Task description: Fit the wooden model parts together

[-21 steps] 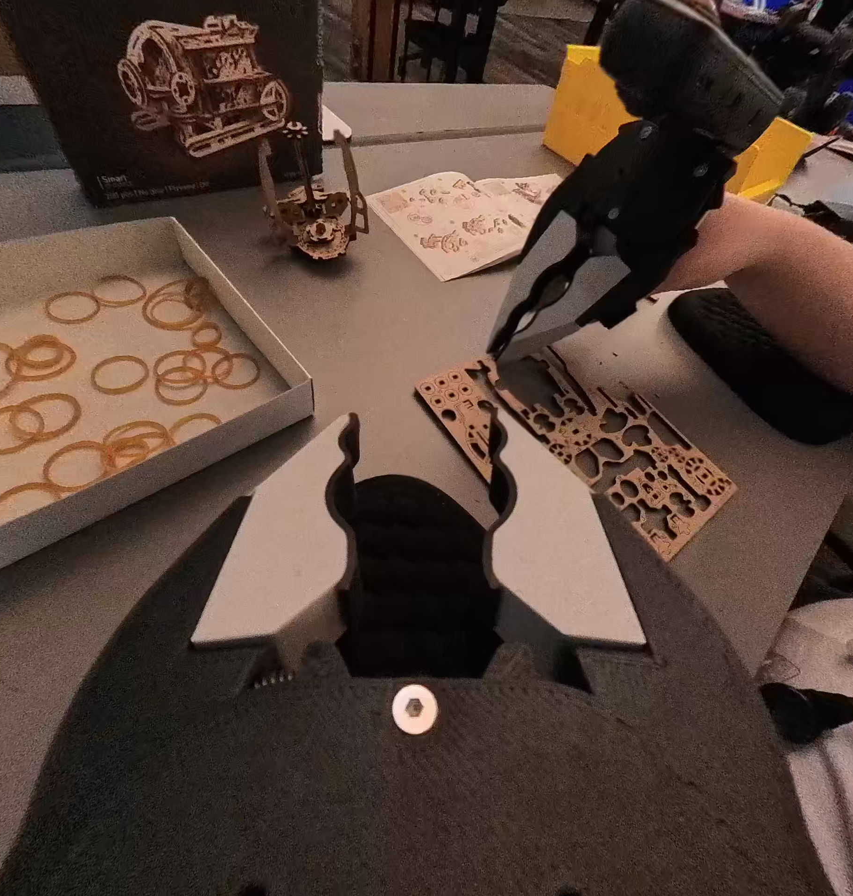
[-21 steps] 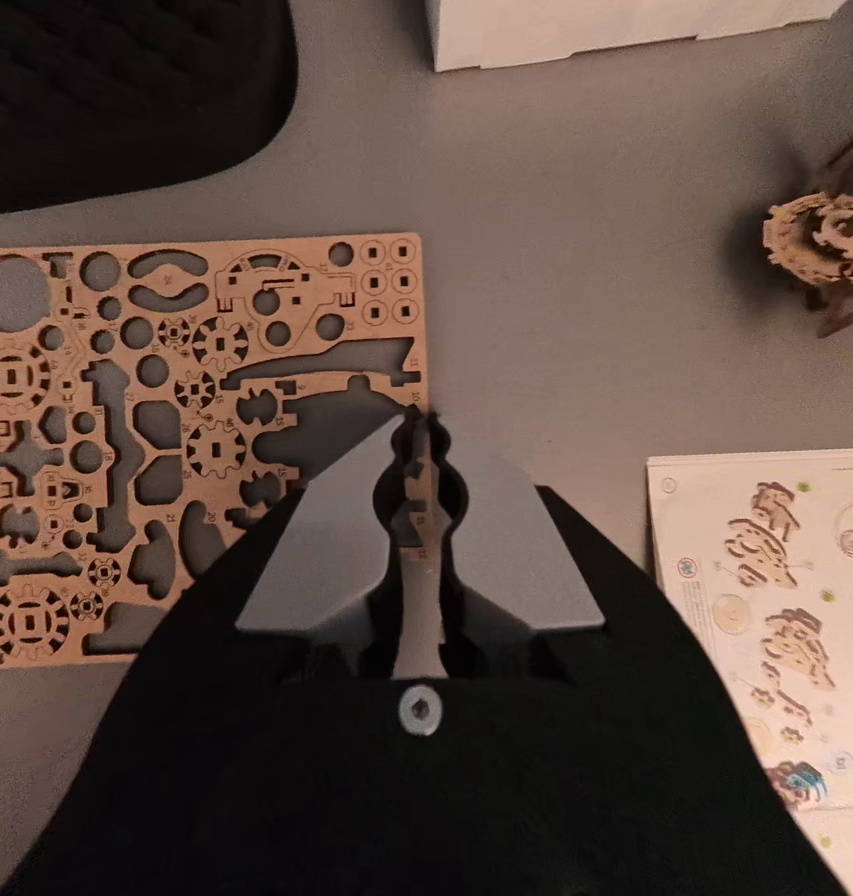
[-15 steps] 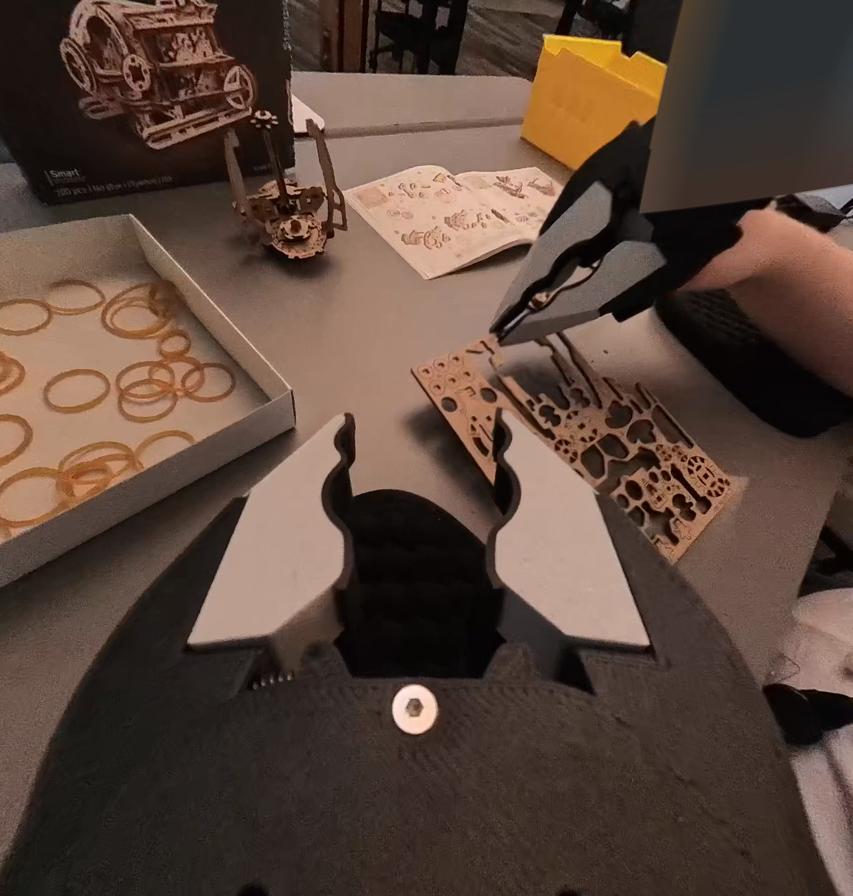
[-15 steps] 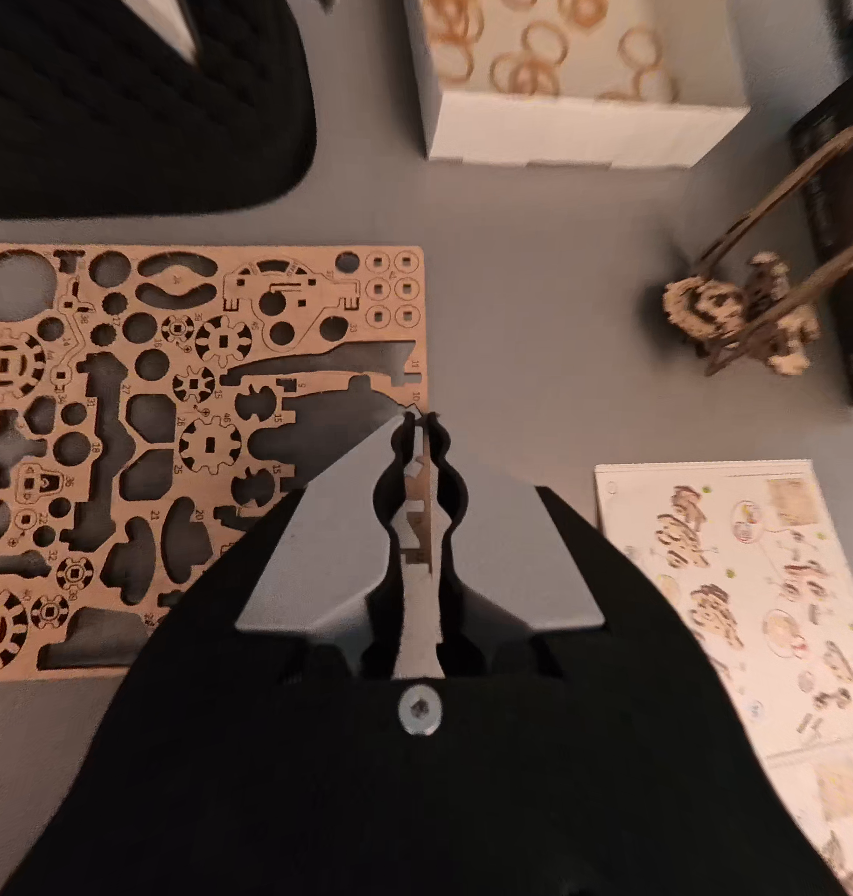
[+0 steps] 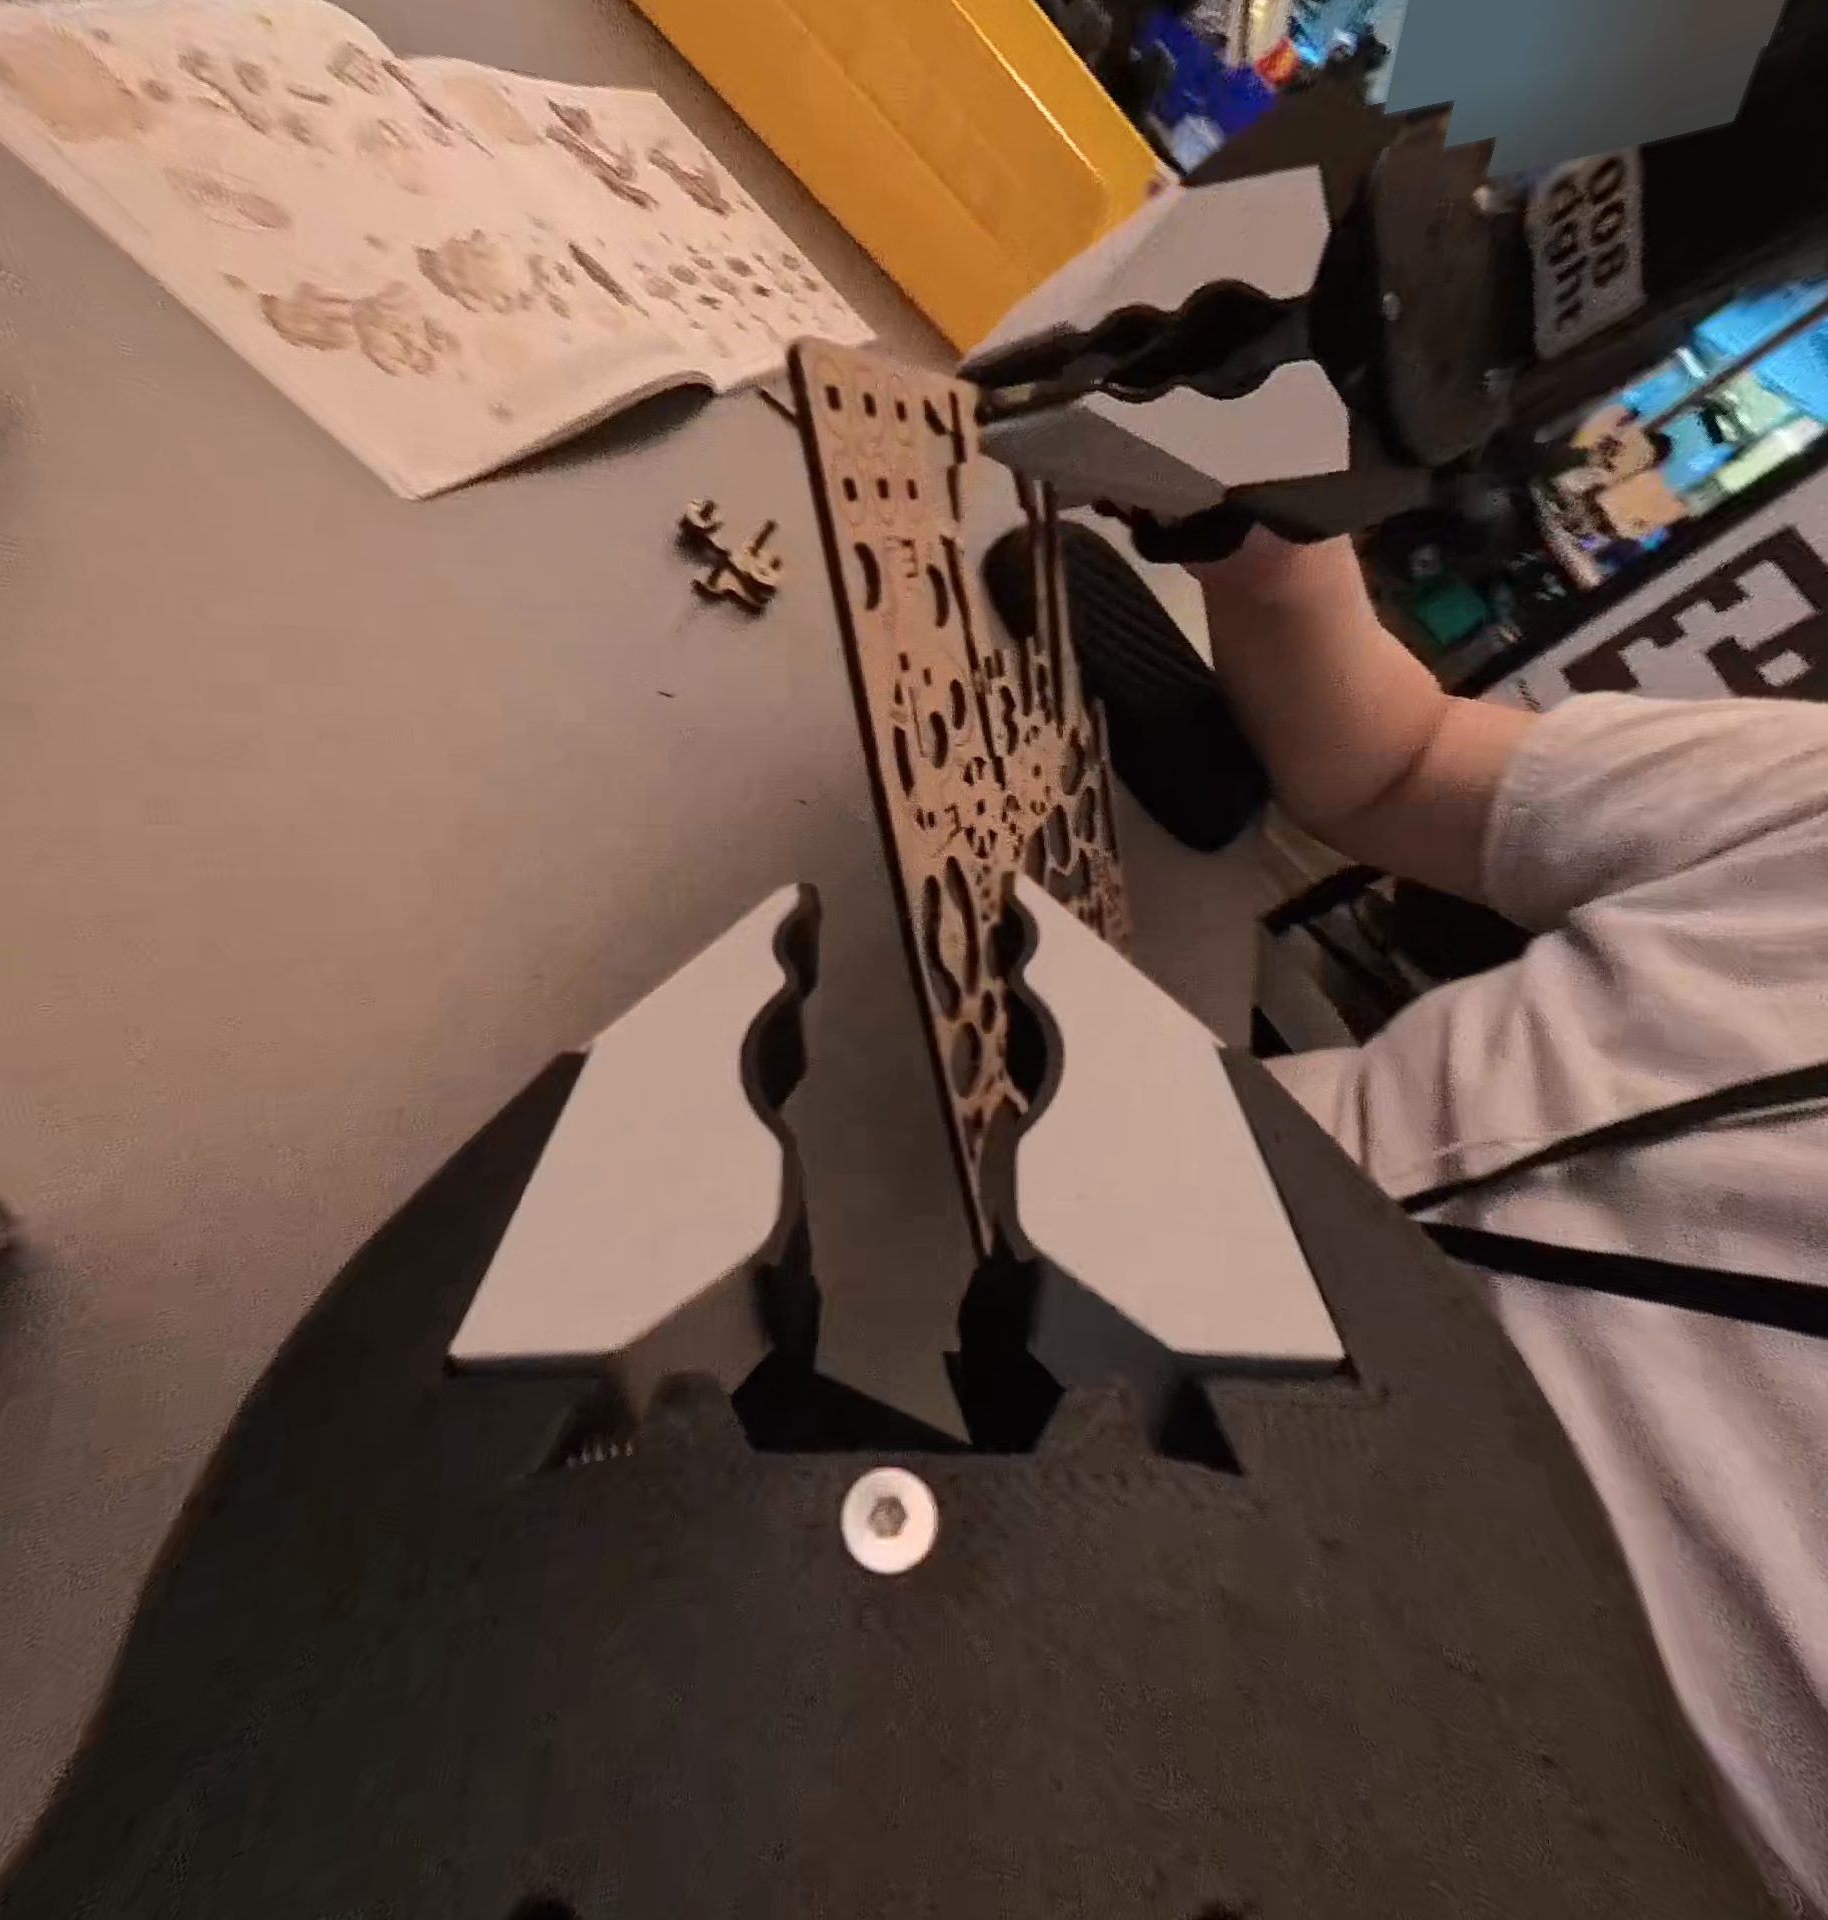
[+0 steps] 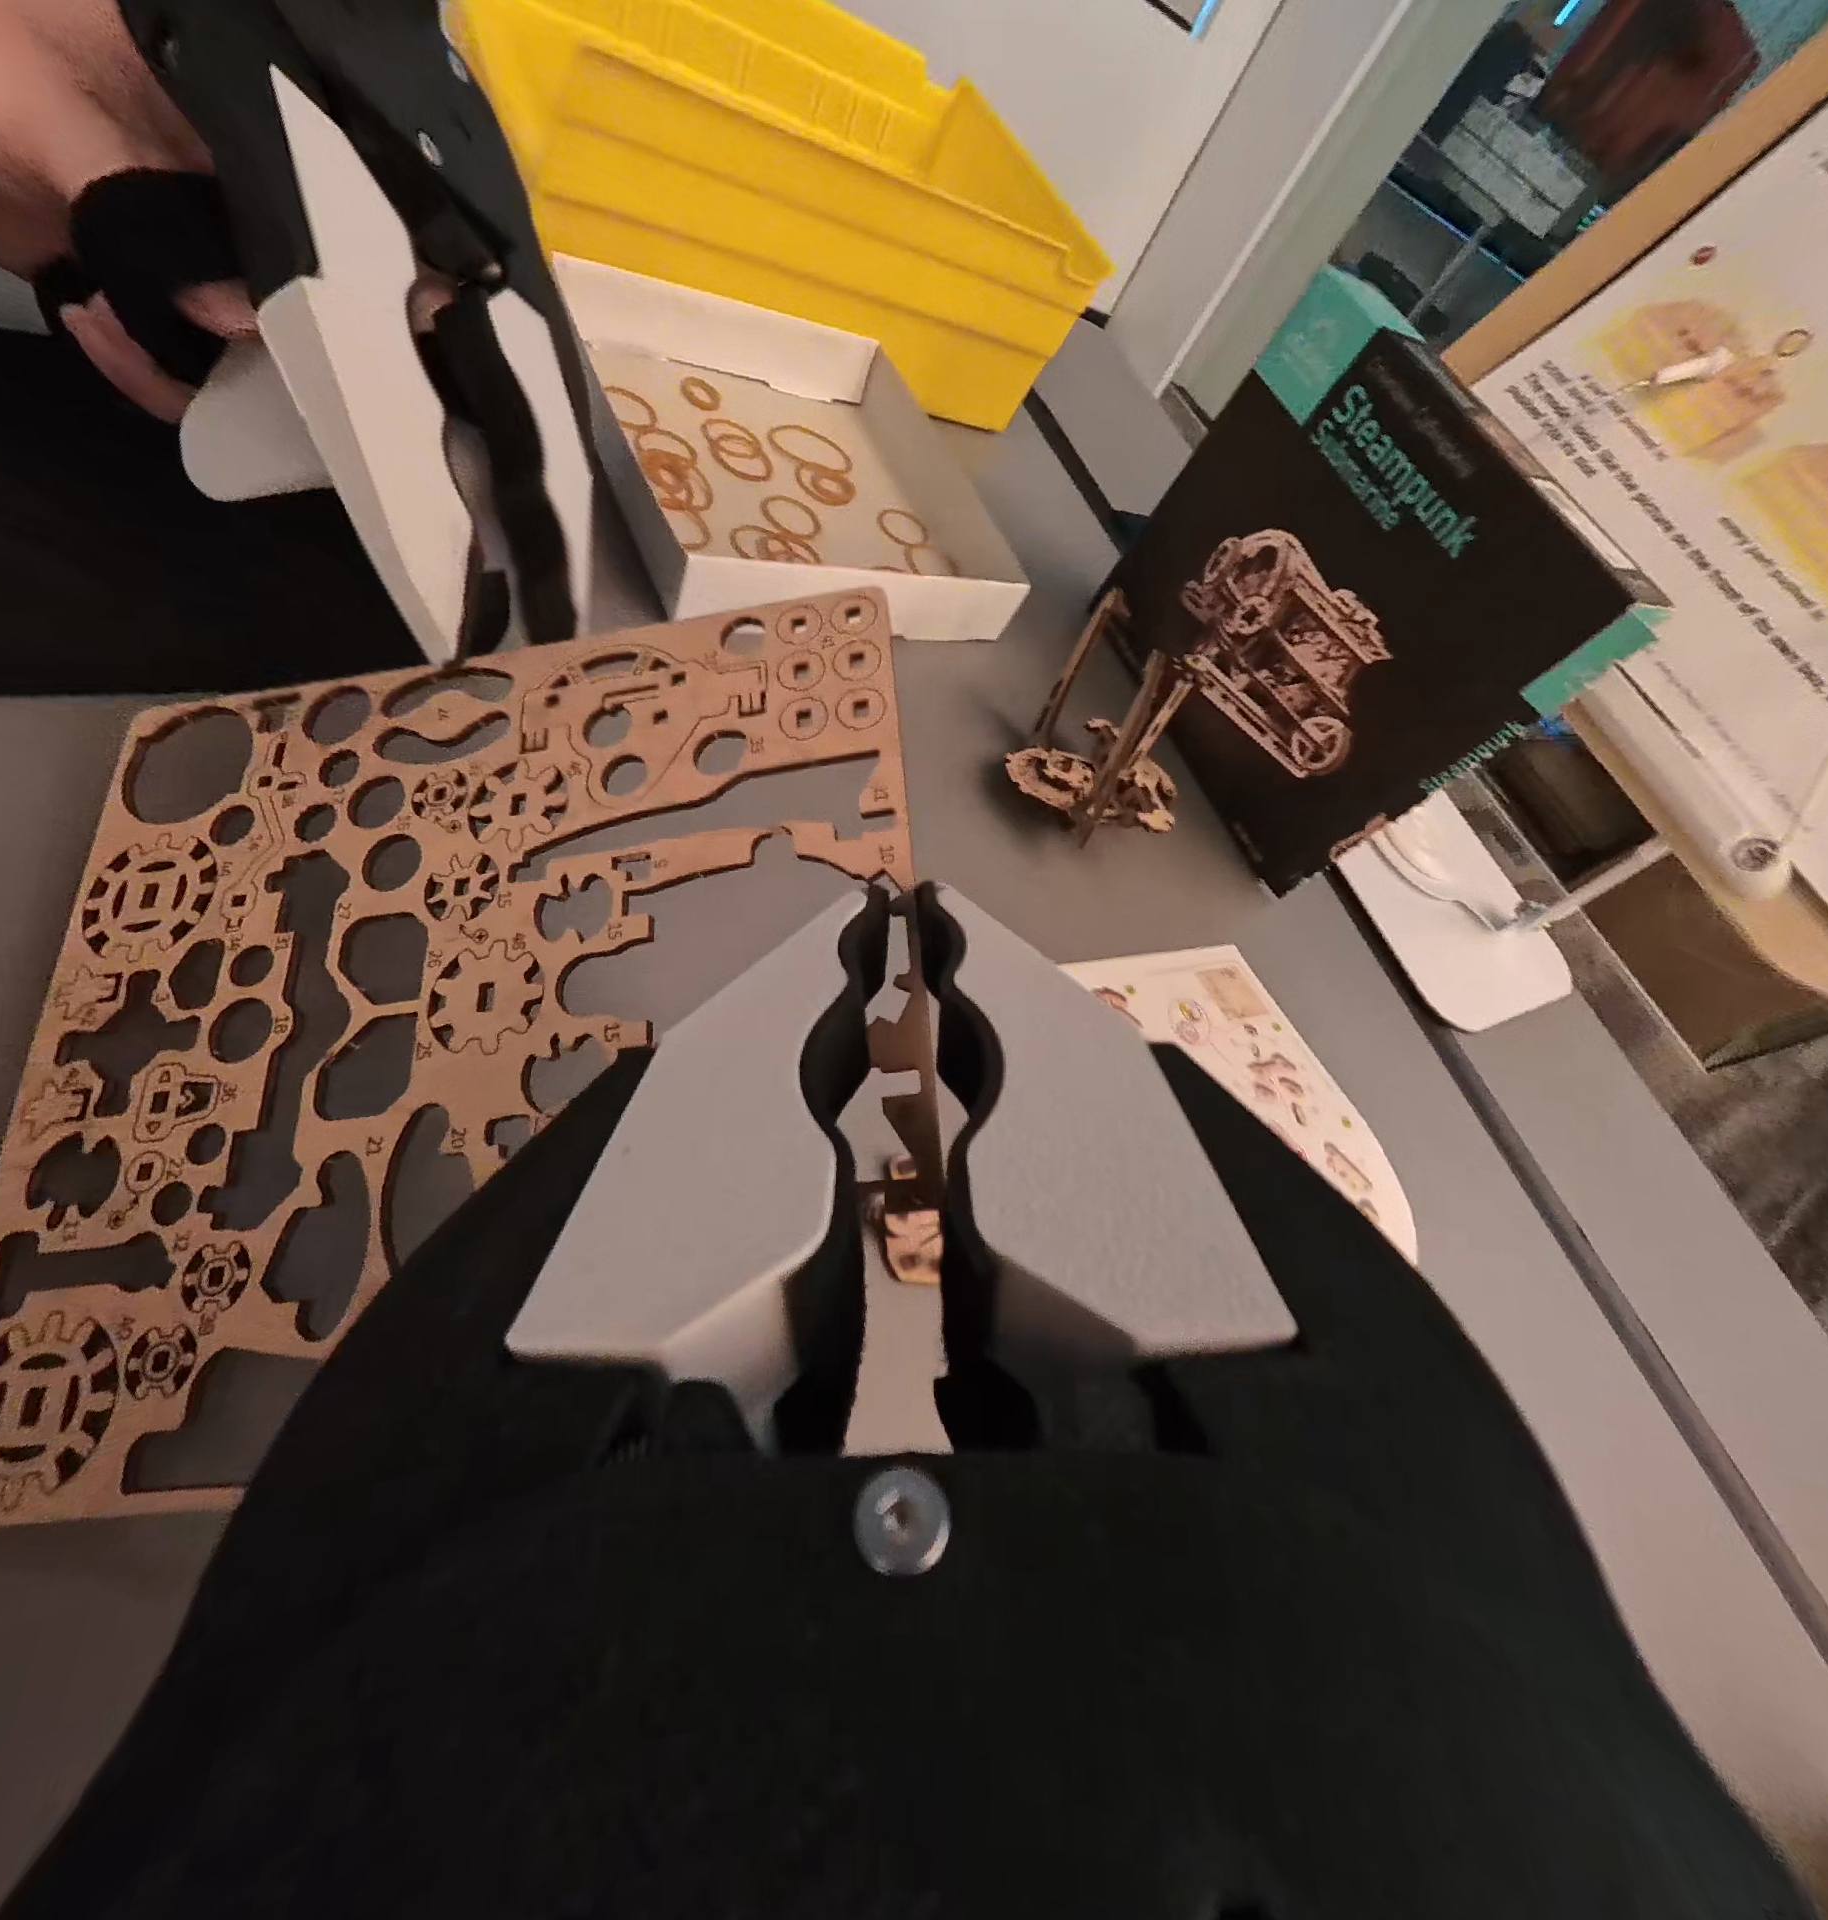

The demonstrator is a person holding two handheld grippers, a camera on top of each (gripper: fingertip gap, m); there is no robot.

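A thin wooden parts sheet (image 5: 894, 665) with many cut-outs is lifted off the grey table (image 5: 370, 831) and stands tilted on edge. My right gripper (image 6: 894, 899) is shut on the sheet's (image 6: 825, 681) near corner; it also shows in the left wrist view (image 5: 977, 400). My left gripper (image 5: 915, 904) is open, with the sheet's opposite end between its jaws, close to the right finger. In the right wrist view my left gripper (image 6: 505, 644) is at the sheet's far edge. A small loose wooden part (image 5: 733, 556) lies on the table. A partly built wooden model (image 6: 1086, 769) stands behind.
An open instruction booklet (image 5: 422, 239) lies beyond the sheet. A white tray (image 6: 848, 603) with several rubber bands, a yellow bin (image 6: 785, 156) and the dark kit box (image 6: 1357, 623) stand at the back. A black pad (image 5: 1138, 665) and the person's arm (image 5: 1336, 717) are at the right. My right fingertips sit around 11 centimetres from my left ones.
My right gripper has lifted the sheet off the table by its corner and tipped it on edge. My left gripper has swung right so the sheet's other end sits between its open jaws.
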